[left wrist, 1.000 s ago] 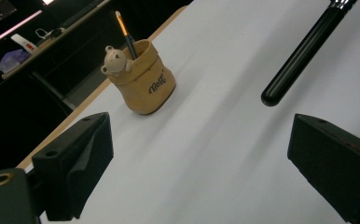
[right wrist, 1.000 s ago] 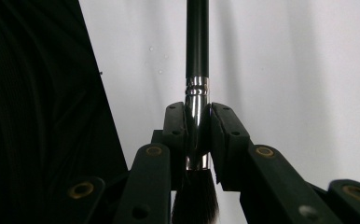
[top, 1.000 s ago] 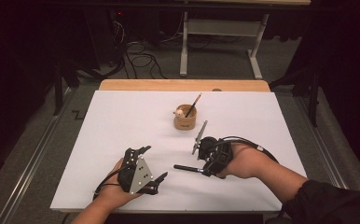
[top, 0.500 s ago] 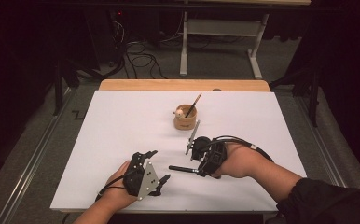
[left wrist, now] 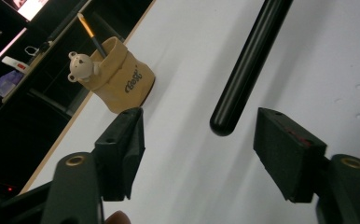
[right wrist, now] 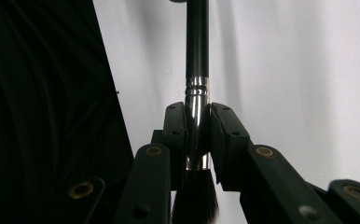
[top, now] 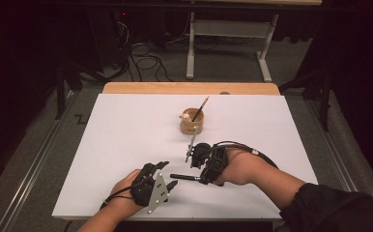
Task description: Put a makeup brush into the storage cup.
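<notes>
Right gripper [right wrist: 197, 126]: mine, pinching the brush [right wrist: 197, 56] by its silver ferrule, both pads pressed against the metal; the dark bristles hang back between the jaw arms.
Brush: black handle, reaching level from my right gripper [top: 197, 166] toward my left one; in the high view the brush [top: 184, 177] lies just above the white table sheet [top: 126, 130], near the front edge.
Left gripper [left wrist: 199, 135]: mine too, jaws partly spread and just now closing in; the rounded end of the handle [left wrist: 243, 74] sits ahead of the gap, between the two pads but touched by neither.
Left gripper, seen from above [top: 167, 175]: low on the sheet, just beside the handle's tip, my hand [top: 124, 186] behind it.
Holder cup [top: 191, 122]: tan, with a small bear figure on its rim, standing upright mid-table, beyond both grippers.
Pencil [top: 200, 108]: standing tilted in that cup.
Table edge [top: 189, 88]: bare wood strip beyond the sheet.
</notes>
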The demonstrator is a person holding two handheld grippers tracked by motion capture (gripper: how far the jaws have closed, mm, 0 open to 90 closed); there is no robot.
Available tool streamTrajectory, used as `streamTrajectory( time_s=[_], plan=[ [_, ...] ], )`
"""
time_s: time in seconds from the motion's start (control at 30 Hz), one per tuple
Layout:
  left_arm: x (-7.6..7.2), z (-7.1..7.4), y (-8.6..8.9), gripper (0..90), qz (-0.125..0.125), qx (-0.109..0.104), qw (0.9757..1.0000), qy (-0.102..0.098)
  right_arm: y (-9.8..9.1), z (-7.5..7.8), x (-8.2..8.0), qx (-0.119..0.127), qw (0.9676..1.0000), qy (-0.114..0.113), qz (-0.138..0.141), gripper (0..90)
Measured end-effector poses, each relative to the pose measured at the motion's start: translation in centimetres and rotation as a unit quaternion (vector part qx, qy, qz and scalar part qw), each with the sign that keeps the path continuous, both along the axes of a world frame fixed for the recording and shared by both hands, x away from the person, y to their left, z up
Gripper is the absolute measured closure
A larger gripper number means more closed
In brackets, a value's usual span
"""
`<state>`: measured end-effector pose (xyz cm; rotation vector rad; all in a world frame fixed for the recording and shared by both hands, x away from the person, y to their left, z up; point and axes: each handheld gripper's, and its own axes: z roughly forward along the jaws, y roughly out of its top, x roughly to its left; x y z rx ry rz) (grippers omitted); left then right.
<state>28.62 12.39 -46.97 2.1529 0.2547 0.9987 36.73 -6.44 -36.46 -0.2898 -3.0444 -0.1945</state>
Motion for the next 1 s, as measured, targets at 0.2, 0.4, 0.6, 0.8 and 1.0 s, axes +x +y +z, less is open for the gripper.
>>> streamTrajectory(
  time_s=[0.2, 0.4, 0.6, 0.8, 1.0],
  plan=[
    [-0.1, -0.1, 0.0, 45.8, -0.006, 0.008, 0.9999, -0.005, 0.7, -0.2, 0.0, -0.003, 1.0000, 0.000, 0.003, 78.2],
    [-0.3, -0.1, -0.2, 56.0, -0.014, 0.015, 0.9997, -0.012, 1.2, -0.4, 0.0, -0.009, 0.9999, 0.005, 0.005, 78.2],
    [-0.5, -0.2, -0.4, 61.5, -0.019, 0.023, 0.9994, -0.016, 1.6, -0.5, 0.1, -0.011, 0.9999, 0.008, 0.003, 78.2],
    [-0.6, -0.2, -0.5, 64.9, -0.024, 0.024, 0.9993, -0.017, 1.8, -0.6, 0.2, -0.012, 0.9999, 0.009, 0.003, 78.2],
    [-0.7, -0.1, -0.5, 66.7, -0.027, 0.028, 0.9991, -0.018, 1.9, -0.6, 0.4, -0.015, 0.9998, 0.009, 0.001, 78.1]
  ],
)
